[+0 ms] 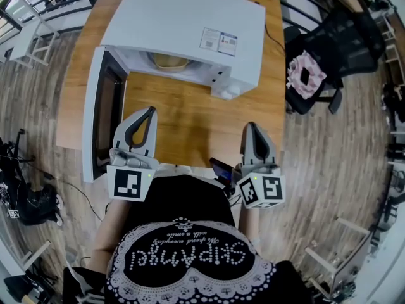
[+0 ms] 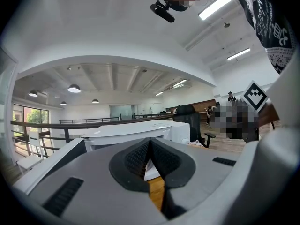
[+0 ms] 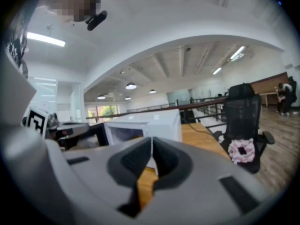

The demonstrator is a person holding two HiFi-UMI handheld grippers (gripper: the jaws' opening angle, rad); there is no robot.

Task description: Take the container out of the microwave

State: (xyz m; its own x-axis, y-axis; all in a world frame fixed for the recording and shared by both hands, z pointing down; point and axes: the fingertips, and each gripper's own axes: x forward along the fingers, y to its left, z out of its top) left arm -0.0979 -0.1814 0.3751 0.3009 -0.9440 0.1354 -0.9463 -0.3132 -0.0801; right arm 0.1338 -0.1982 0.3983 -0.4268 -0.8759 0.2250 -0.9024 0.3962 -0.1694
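A white microwave (image 1: 190,24) stands at the back of the wooden table (image 1: 190,116), its door (image 1: 101,113) swung open to the left. Inside the cavity a tan container (image 1: 168,60) shows just under the top edge. My left gripper (image 1: 150,111) is over the table's near part, in front of the open door, shut with nothing in it. My right gripper (image 1: 250,126) is level with it on the right, also shut and empty. In the left gripper view the shut gripper (image 2: 150,142) points at the microwave (image 2: 126,132). The right gripper (image 3: 151,142) faces the microwave (image 3: 140,125) too.
A black office chair (image 1: 329,49) with a pink item (image 1: 305,75) on its seat stands right of the table. Railings run along the far left and back. Dark bags lie on the wood floor at the left (image 1: 31,201).
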